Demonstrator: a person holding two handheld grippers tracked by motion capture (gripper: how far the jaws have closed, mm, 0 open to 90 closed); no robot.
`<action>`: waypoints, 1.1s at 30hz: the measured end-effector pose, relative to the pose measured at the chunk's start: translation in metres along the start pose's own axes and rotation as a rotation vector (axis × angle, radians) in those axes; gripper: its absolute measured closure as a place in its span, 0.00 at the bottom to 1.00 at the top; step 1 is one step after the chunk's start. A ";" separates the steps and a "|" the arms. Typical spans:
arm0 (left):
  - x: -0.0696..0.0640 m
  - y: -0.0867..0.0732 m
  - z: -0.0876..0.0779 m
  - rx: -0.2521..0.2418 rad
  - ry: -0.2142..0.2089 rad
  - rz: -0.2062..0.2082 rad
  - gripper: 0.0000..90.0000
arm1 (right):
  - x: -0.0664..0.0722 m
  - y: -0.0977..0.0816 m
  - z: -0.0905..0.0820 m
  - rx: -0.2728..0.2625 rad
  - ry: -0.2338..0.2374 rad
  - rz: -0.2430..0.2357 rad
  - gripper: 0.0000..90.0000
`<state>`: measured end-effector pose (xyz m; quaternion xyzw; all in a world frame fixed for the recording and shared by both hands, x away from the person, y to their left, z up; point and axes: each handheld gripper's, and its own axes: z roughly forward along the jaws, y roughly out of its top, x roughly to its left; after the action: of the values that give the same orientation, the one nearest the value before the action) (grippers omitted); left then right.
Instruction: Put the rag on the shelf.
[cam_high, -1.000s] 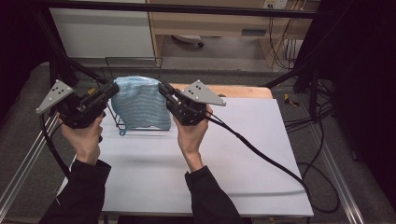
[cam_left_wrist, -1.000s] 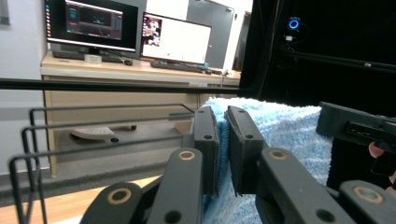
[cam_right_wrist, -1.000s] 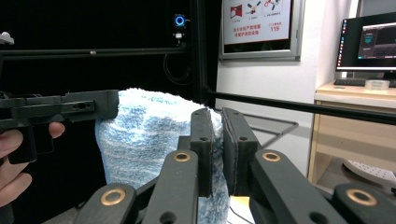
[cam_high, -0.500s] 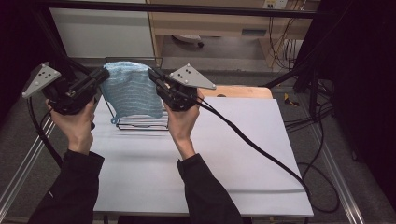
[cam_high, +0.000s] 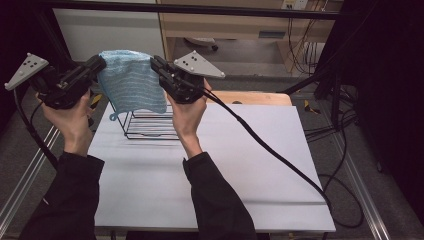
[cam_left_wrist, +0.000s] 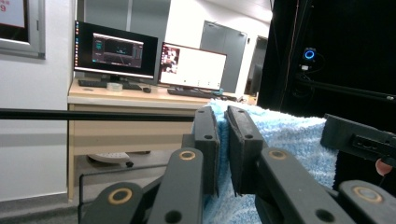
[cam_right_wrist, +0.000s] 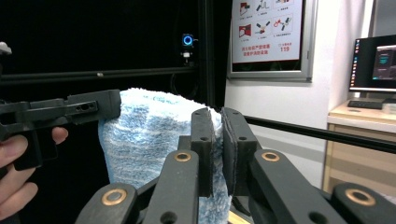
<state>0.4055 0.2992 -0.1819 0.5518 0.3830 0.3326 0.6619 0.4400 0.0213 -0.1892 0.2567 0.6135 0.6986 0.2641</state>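
Both grippers are pinching a blue towel (cam_high: 131, 82) in the air above a wire rack (cam_high: 150, 125): the left gripper (cam_high: 97, 64) is clamping its 9 o'clock corner, the right gripper (cam_high: 156, 64) its 3 o'clock corner.

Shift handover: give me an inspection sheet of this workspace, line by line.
Surface: white table, bare apart from the rack.
Job's things: blue towel held up in the air, spread between both tools; black wire rack on the table under it.
Clutter: nothing seen.
Grippers: left tool and right tool each shut on a top corner of the towel.
Cables: right tool's cable trails across the table.
Surroundings: desk with two monitors; wall poster.
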 end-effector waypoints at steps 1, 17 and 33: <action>0.000 0.002 0.001 -0.003 0.001 0.002 0.92 | -0.001 0.002 0.002 -0.001 0.004 0.005 0.94; 0.006 0.034 0.017 -0.046 0.003 0.012 0.92 | -0.007 0.035 0.016 -0.042 0.007 -0.014 0.94; 0.012 0.058 0.043 -0.047 0.012 0.057 0.92 | -0.017 0.044 0.029 -0.067 -0.017 -0.037 0.94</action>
<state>0.4478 0.2987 -0.1218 0.5447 0.3633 0.3637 0.6626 0.4699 0.0265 -0.1431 0.2425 0.5922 0.7114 0.2905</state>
